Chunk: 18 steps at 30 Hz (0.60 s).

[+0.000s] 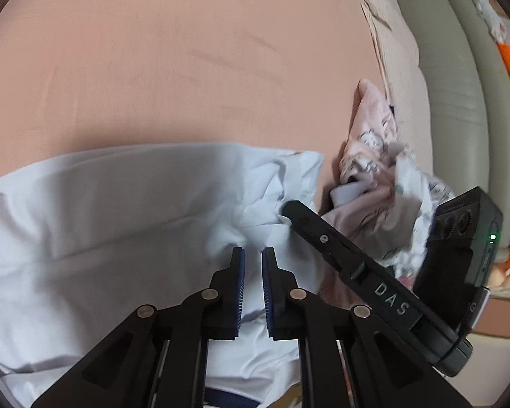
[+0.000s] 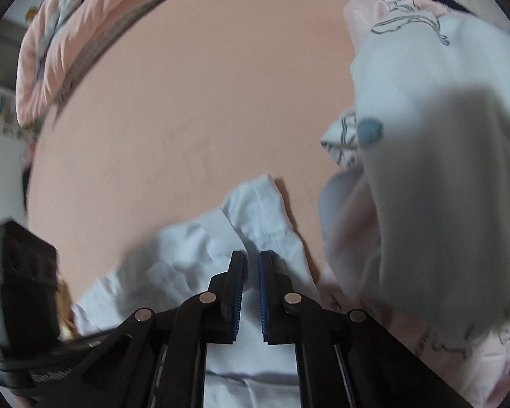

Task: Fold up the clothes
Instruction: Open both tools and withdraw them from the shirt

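A: Bed, pink-sheeted, carries the pale blue garment, with a heap of pink printed clothes just beside it.

B: And each tool?

A: Left tool and right tool are both pinched closed on the blue cloth.

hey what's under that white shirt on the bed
The pink bedsheet shows all around the white shirt and runs under it. Whether anything else lies beneath is hidden by the cloth.
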Motion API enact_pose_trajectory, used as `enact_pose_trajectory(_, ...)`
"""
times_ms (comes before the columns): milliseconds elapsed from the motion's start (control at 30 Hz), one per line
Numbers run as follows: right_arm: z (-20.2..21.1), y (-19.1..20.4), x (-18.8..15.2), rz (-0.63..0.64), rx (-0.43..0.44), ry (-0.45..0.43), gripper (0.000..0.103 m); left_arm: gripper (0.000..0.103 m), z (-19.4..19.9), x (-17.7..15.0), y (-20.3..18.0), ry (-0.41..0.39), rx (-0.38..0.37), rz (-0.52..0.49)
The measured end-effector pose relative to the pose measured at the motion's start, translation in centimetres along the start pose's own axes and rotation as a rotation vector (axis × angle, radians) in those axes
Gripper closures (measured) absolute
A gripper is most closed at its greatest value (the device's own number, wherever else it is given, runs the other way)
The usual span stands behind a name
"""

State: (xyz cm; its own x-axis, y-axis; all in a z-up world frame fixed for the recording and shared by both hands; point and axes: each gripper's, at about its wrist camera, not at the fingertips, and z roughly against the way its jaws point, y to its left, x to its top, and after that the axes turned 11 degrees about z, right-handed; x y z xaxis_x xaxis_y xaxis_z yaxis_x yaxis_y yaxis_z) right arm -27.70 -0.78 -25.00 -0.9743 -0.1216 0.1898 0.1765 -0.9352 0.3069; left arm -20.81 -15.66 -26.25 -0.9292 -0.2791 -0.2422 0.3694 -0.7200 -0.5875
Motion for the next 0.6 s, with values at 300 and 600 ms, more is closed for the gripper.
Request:
enact_pose_trajectory(300, 1.7, 1.8, -1.4, 0.06, -0.076, 0.065, 0.084, 0.094, 1.6, -1.8, -0.6, 0.012, 0.141, -0.076)
enact_pose_trajectory(600, 7.3, 3.3, -4.0, 0.063, -0.083, 0.004, 0.055, 0.052, 7.5, -4.1, 1.4, -0.067, 0.095, -0.026)
